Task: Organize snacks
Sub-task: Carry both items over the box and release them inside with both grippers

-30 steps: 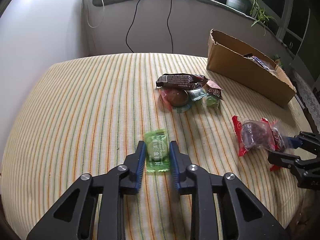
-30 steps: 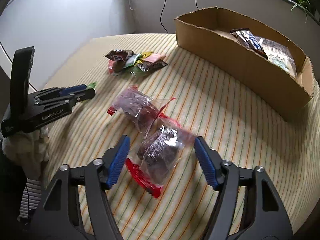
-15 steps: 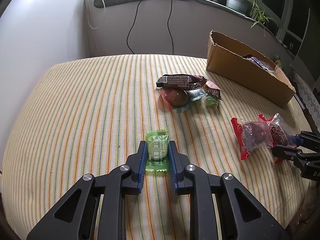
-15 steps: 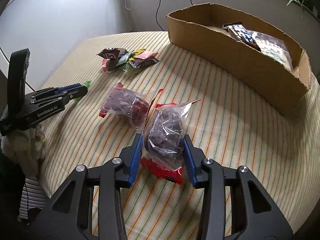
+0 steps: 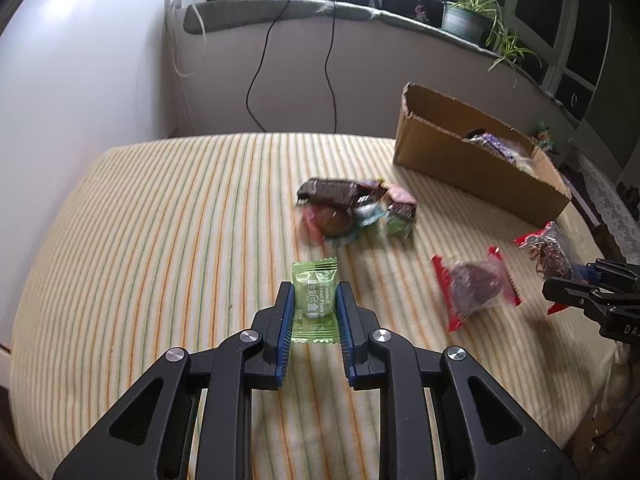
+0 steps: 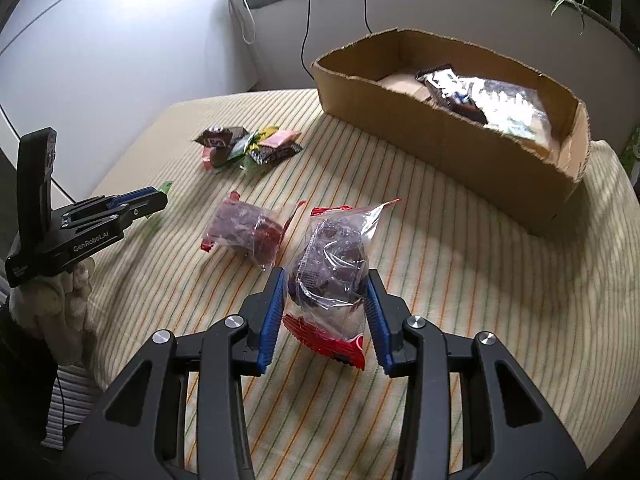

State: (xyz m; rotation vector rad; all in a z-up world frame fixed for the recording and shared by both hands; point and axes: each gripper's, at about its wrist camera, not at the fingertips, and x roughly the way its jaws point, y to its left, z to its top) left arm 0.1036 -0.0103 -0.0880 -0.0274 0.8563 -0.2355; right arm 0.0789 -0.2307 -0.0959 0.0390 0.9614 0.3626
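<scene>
1. The left tool [image 5: 314, 308] sits low in the middle of the left wrist view, its blue pads pressed against both sides of a small green candy packet [image 5: 313, 301], so it is closed on the packet.
2. The green packet stands out beyond the pad tips, over the striped tabletop [image 5: 160, 240]; whether it touches the cloth I cannot tell.
3. The right tool [image 6: 326, 304] sits low in the middle of the right wrist view, closed partway on a clear snack bag [image 6: 330, 276] with a red edge and dark pieces inside.
4. Both blue pads touch that bag's sides, and its red bottom edge hangs between the fingers.
5. A second clear bag of dark snacks [image 6: 246, 230] lies on the tabletop just left of the held bag, apart from it.
6. A heap of small wrapped snacks [image 6: 248, 146] lies in the upper left middle of the right wrist view, well apart from both bags.
7. A cardboard box [image 6: 440, 140] stands in the upper right of that view, with several packets [image 6: 472, 96] already inside.
8. In the right wrist view, the left tool shows at the left edge, held by a person's hand in a pale glove [image 6: 52, 304].
9. A potted plant [image 5: 464, 16] stands on the ledge in the upper right of the left wrist view.
</scene>
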